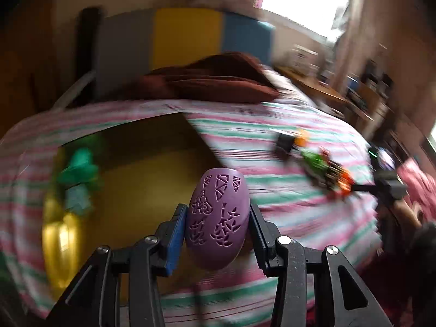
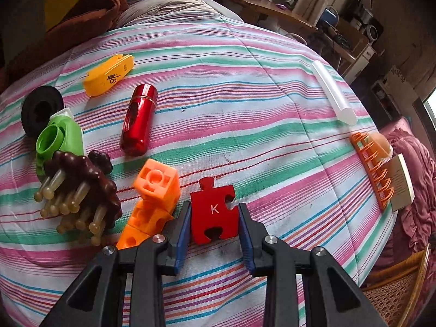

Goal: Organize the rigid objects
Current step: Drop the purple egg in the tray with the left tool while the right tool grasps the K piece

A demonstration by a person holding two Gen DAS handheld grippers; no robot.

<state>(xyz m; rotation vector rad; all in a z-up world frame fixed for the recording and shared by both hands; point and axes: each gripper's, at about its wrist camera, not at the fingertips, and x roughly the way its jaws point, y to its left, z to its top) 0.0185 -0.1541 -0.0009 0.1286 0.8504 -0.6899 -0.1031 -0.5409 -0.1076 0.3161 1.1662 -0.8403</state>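
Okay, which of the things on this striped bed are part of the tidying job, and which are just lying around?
Part of the job:
purple egg, held in the left gripper
red K puzzle piece, between the right gripper's jaws
cardboard box
red flashlight
orange cube toy

Just lying about:
brown pillow
wooden desk
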